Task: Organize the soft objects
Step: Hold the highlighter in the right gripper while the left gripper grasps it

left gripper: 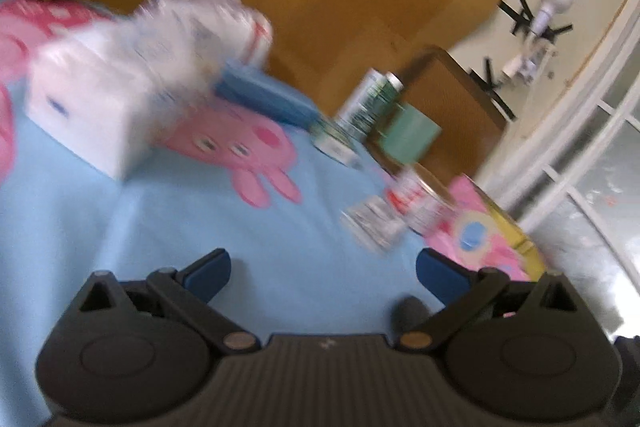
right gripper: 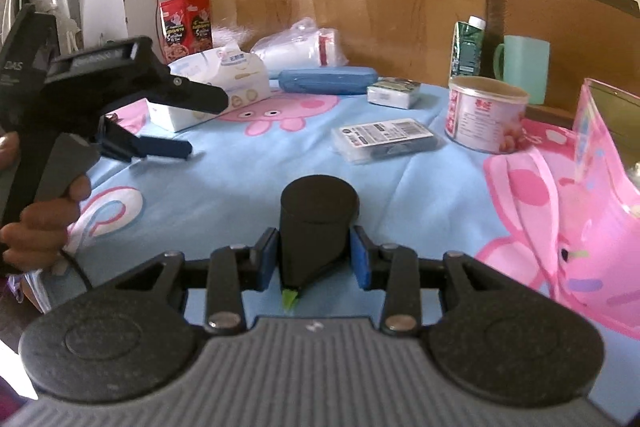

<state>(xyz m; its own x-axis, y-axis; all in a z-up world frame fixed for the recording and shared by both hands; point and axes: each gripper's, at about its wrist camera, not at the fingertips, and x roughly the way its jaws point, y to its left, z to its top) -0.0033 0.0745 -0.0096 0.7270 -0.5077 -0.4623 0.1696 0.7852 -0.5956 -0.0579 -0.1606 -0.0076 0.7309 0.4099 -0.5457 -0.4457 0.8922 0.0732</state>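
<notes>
Right claw (right gripper: 314,255) carrying a black cylinder (right gripper: 316,223)

Its pads clamp the cylinder low over the blue cloth (right gripper: 240,187) — keep it upright, travel level; further off, the left claw (left gripper: 322,277) gapes empty, and the tissue pack (right gripper: 216,87) waits — soft, squeeze lightly.

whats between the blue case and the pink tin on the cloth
In the right wrist view, a small white packet with a dark top lies between the blue case and the pink tin.
</notes>
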